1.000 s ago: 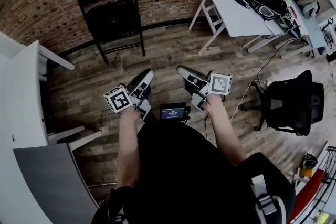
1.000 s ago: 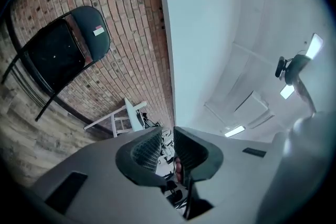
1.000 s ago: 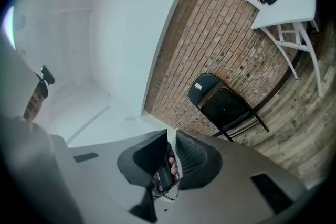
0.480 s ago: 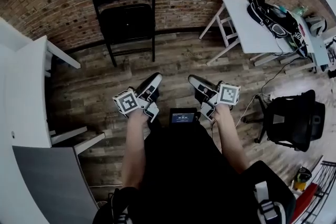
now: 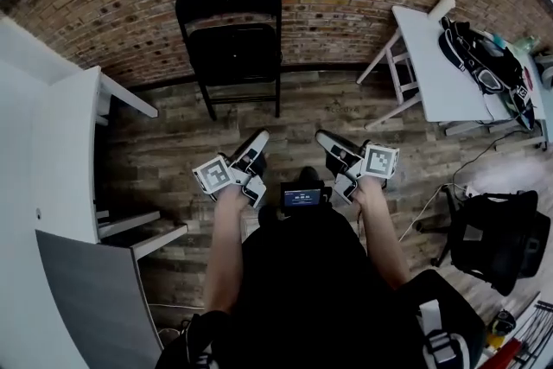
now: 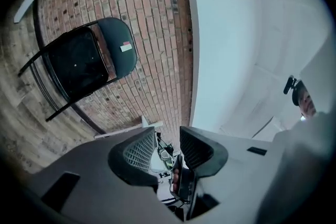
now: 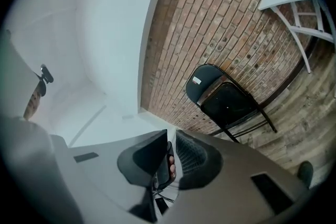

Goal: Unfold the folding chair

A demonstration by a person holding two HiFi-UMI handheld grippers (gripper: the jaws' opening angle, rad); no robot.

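Observation:
A black folding chair (image 5: 232,47) stands folded flat against the brick wall, a small label on its backrest. It also shows in the left gripper view (image 6: 79,63) and in the right gripper view (image 7: 226,102). Both grippers are held side by side in front of my body, well short of the chair. My left gripper (image 5: 257,143) points at it; its jaws (image 6: 168,136) have just been opening and stand apart with nothing between them. My right gripper (image 5: 324,138) is shut and empty, jaws nearly touching (image 7: 170,139).
A white table (image 5: 60,151) stands at the left, with a grey panel (image 5: 86,298) below it. At the right, another white table (image 5: 432,56) carries a dark bag (image 5: 479,69). A black office chair (image 5: 501,238) is at the lower right. A small screen (image 5: 302,197) sits at my chest.
The folded chair has slid from the upper left toward the middle of the head view and looks closer. Both grippers have kept side by side, shifting right with my body.

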